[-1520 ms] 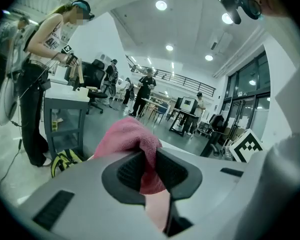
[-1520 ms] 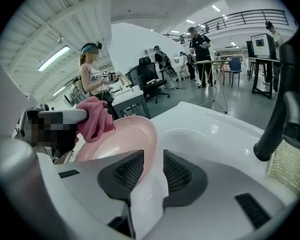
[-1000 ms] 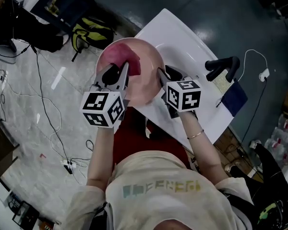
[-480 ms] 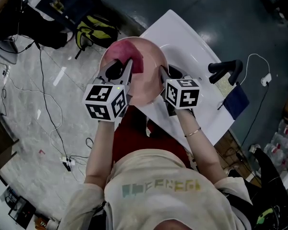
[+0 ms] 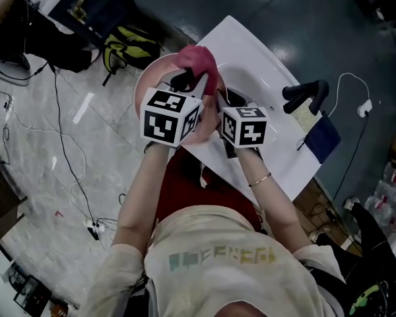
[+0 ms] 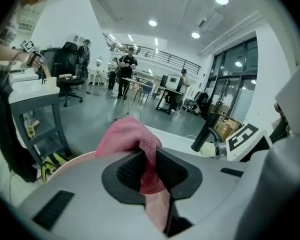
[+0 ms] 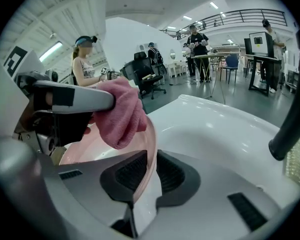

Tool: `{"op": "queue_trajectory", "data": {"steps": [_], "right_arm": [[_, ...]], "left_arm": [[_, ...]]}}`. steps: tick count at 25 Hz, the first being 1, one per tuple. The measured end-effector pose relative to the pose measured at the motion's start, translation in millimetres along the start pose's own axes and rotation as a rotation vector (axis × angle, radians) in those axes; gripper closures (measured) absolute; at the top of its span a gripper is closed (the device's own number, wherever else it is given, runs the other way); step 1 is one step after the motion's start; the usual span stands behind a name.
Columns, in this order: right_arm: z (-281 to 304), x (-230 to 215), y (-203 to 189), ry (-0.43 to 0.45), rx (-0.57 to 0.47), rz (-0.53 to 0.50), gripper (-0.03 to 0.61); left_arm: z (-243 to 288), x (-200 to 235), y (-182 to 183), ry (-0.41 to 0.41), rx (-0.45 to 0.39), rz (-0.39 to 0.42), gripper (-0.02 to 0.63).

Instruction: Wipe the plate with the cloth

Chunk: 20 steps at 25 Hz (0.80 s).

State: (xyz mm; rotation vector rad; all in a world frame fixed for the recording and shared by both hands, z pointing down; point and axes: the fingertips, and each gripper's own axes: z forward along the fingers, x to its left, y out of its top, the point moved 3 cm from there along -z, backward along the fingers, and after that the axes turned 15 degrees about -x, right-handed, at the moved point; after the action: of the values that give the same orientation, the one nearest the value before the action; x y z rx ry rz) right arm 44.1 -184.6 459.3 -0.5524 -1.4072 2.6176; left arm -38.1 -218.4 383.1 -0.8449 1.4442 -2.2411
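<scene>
A pale pink plate hangs over the near left edge of a white sink. My right gripper is shut on its rim. A crumpled pink cloth is pinched in my left gripper, which holds it at the plate's far right rim, close beside the right gripper. The cloth hangs over the plate's edge in the right gripper view.
A black faucet stands at the sink's right side, with a dark blue cloth beyond it. A yellow-green backpack and cables lie on the floor to the left. People and desks fill the room behind.
My left gripper has swung right and away from me, from the plate's near left side to its far right rim, carrying the cloth up out of the plate's middle. The right gripper held still.
</scene>
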Motion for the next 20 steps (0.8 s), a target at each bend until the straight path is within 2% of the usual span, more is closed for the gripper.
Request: {"op": "queue_trajectory", "data": {"steps": [7,13,20], "right_arm": [[1,0,2,-0.017,-0.004,-0.014,0.495],[5,-1,3,-0.019,-0.005,-0.029,0.495],[8,0,5,-0.017,-0.001,-0.058,0.495]], "left_arm": [[24,-6,-27,-0.016,0.136,0.115,0.546],[25,11,-42,0.021,0.200,0.149,0.546],[15,37,-42,0.074,0.217,0.130,0.546]]}}
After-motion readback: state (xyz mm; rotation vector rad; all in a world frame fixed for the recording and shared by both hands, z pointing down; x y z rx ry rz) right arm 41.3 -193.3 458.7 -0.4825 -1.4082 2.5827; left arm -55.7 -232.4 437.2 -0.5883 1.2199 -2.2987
